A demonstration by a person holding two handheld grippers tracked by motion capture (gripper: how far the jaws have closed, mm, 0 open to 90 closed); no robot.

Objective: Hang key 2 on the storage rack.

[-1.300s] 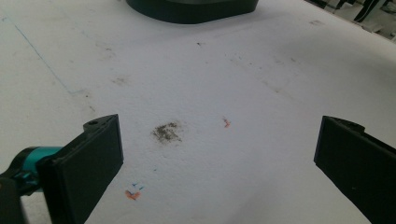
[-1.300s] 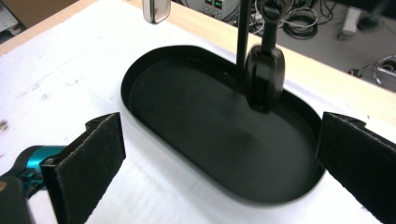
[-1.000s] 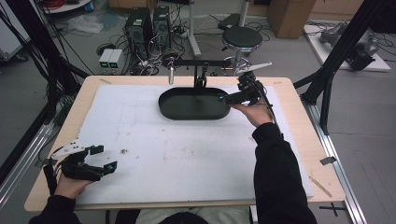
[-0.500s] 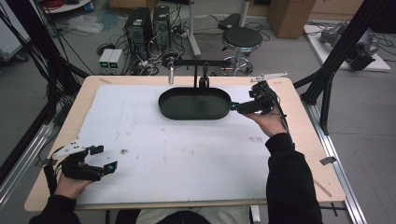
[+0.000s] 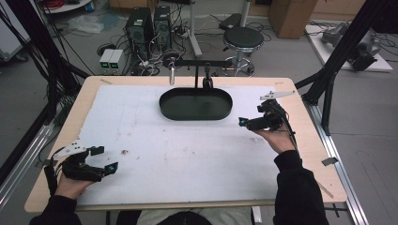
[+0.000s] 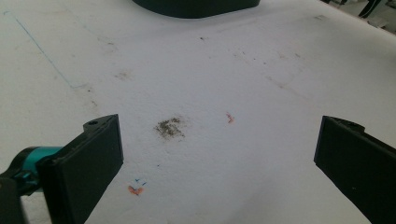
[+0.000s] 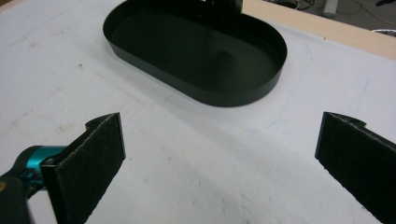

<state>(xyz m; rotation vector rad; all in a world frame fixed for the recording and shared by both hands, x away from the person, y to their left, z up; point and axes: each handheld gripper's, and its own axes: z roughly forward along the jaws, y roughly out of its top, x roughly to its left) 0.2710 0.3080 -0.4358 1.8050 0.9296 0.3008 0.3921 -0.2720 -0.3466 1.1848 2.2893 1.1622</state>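
Note:
A black oval tray (image 5: pixel 195 104) sits at the far middle of the white sheet (image 5: pixel 187 145), with nothing in it. My right gripper (image 5: pixel 242 123) is held above the sheet just right of the tray, open, pointing left; in the right gripper view the tray (image 7: pixel 196 51) lies ahead beyond the wide-apart jaws (image 7: pixel 219 158). My left gripper (image 5: pixel 104 160) hovers at the near left corner, open with nothing between its jaws. In the left gripper view the gripper (image 6: pixel 219 158) frames a grey smudge (image 6: pixel 169 127) on the sheet.
A black stand with two posts (image 5: pixel 190 70) rises just behind the tray. The wooden table edge (image 5: pixel 309 136) runs close to the right hand. Small stains (image 5: pixel 125 151) mark the sheet near the left gripper. Stool, computers and cables stand on the floor beyond.
My right gripper has drawn back from the tray's right end, moving right and toward me, and now hangs over the bare sheet. The left gripper has stayed put.

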